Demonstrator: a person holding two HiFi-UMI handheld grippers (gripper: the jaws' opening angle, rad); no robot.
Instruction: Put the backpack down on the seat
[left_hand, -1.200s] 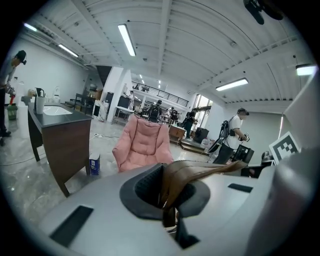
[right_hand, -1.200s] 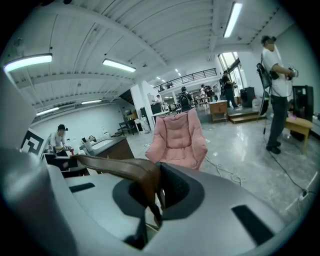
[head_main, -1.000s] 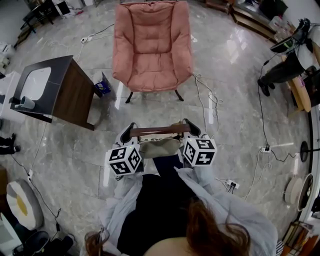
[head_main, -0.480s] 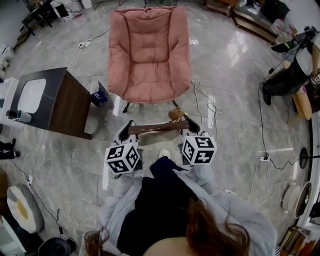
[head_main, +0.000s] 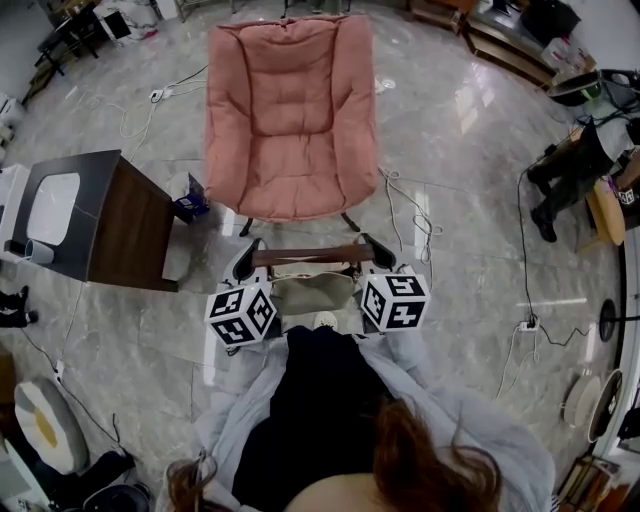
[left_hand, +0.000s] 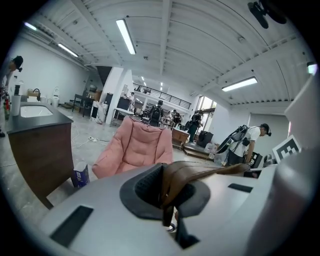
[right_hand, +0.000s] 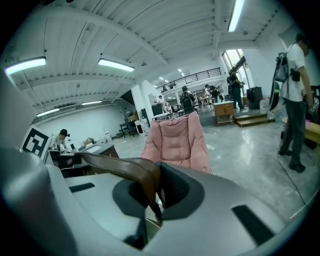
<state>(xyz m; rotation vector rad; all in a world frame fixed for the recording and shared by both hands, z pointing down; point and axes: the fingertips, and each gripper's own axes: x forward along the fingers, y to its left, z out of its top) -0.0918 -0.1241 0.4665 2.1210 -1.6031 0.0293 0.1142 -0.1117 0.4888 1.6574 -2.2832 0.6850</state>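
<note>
A pink padded armchair (head_main: 290, 120) stands straight ahead on the marble floor, its seat bare. A beige backpack (head_main: 310, 293) hangs by a brown strap (head_main: 305, 255) stretched level between my two grippers, just short of the chair's front edge. My left gripper (head_main: 245, 262) is shut on the strap's left end, my right gripper (head_main: 372, 250) on its right end. In the left gripper view the strap (left_hand: 200, 172) runs out of the pinched jaws, with the armchair (left_hand: 135, 150) beyond. The right gripper view shows the strap (right_hand: 120, 167) clamped likewise, and the armchair (right_hand: 177, 140) ahead.
A dark wooden cabinet (head_main: 110, 220) with a white top stands left of the chair, a small blue box (head_main: 190, 200) between them. Cables (head_main: 410, 210) trail on the floor to the chair's right. A person (head_main: 570, 170) stands at the far right.
Both grippers have moved forward together with the strap and backpack, and the armchair now lies closer to them. The jaws stay shut on the strap.
</note>
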